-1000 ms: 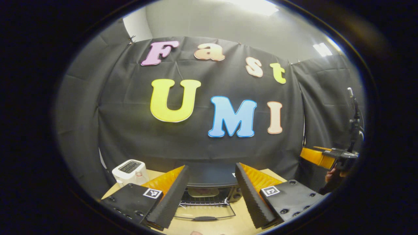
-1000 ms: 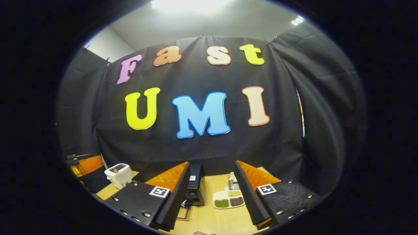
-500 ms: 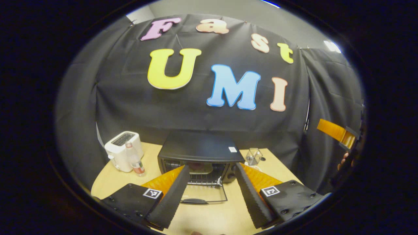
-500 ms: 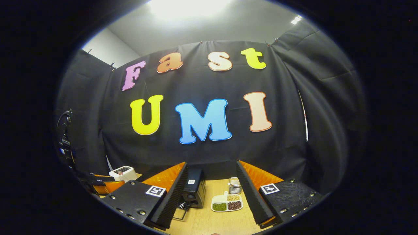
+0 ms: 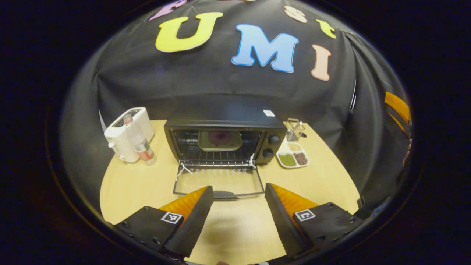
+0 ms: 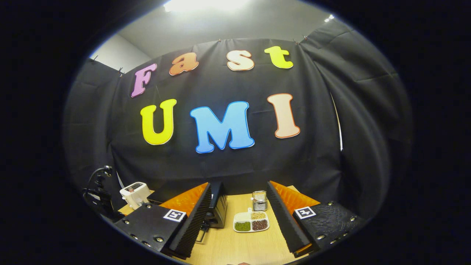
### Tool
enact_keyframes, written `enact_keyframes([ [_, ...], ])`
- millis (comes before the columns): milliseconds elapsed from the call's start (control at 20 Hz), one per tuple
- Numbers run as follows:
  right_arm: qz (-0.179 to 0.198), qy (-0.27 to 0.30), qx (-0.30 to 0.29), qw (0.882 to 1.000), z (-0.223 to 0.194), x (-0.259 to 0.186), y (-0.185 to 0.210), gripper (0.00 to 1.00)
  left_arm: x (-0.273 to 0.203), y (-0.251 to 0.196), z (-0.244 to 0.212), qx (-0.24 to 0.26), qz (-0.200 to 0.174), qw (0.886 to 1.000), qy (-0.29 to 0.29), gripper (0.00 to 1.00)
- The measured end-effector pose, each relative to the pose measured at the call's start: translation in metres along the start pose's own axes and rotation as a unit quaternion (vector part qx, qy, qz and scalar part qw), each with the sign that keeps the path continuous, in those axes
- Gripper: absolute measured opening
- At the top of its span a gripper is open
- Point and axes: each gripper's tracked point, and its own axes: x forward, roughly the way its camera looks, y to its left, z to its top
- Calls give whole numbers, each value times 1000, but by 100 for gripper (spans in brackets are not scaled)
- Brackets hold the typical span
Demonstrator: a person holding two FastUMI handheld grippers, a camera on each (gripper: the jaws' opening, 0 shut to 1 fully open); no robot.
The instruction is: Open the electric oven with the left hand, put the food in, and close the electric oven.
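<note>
- The left gripper (image 5: 238, 217) hangs over the wooden table (image 5: 132, 184), fingers spread wide with nothing between them.
- Just beyond its tips lies the glass door (image 5: 219, 181) of the electric oven (image 5: 224, 141), dropped flat open.
- The food tray (image 5: 220, 140) sits inside on the rack.
- A sectioned dish (image 5: 293, 158) lies right of the oven, a white toaster (image 5: 127, 132) and a bottle (image 5: 140, 141) left.
- The right gripper (image 6: 238, 217) is also spread and empty.

My right gripper's (image 6: 237, 221) left finger (image 6: 189, 224) hiding most of the electric oven (image 6: 218, 206), food (image 5: 219, 138) on the oven's tray too dim to identify, left gripper's (image 5: 238, 217) finger bases cut off below.
</note>
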Motion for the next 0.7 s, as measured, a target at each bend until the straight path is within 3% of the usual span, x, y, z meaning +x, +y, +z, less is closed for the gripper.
enact_keyframes([
  [100,-9,5,-1,1000,-3,-2,-5,92,15,5,-21,-2,7,999,34,100],
  [200,-15,8,-3,1000,-4,-1,-9,92,29,12,-45,-6,15,997,71,100],
  [250,-17,9,-2,1000,-7,-2,-9,92,37,16,-54,-8,20,996,88,95],
  [500,-30,25,4,999,-15,2,-20,92,70,31,-86,6,33,988,151,100],
  [650,-42,26,0,999,-15,3,-27,94,88,35,-92,12,34,985,170,90],
  [700,-46,27,-2,999,-14,3,-29,94,95,36,-94,10,33,984,177,95],
])
